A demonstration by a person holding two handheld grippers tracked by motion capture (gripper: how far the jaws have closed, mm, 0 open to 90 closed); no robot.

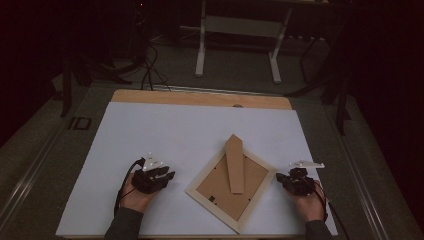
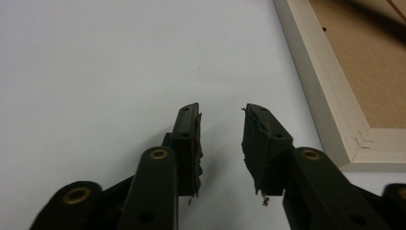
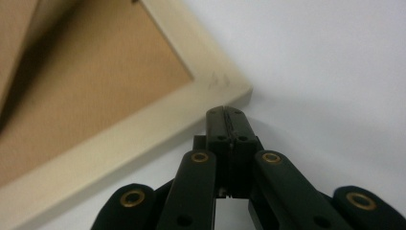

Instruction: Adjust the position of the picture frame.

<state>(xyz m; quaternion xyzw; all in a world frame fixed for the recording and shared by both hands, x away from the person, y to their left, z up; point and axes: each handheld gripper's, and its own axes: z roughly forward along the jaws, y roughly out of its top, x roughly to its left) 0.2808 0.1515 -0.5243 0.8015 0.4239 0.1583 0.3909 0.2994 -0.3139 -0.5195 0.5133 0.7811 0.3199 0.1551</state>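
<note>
Frame work comes next: our right hand-held gripper point(image 3: 225, 112), jaws shut and empty, sits at the picture frame's point(image 1: 231, 186) corner, so we should nudge gently there. Our left hand-held gripper point(image 2: 221, 127) waits half open, holding nothing, just beside the frame, which lies face down near the desk's point(image 1: 165, 125) front edge with open room behind.

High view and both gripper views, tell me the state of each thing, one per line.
Pale wooden picture frame: face down, flat, turned askew.
Brown cardboard stand: lying along the frame's back.
Left gripper: open, empty, beside the frame.
Right gripper: shut, empty, at the frame's corner.
</note>
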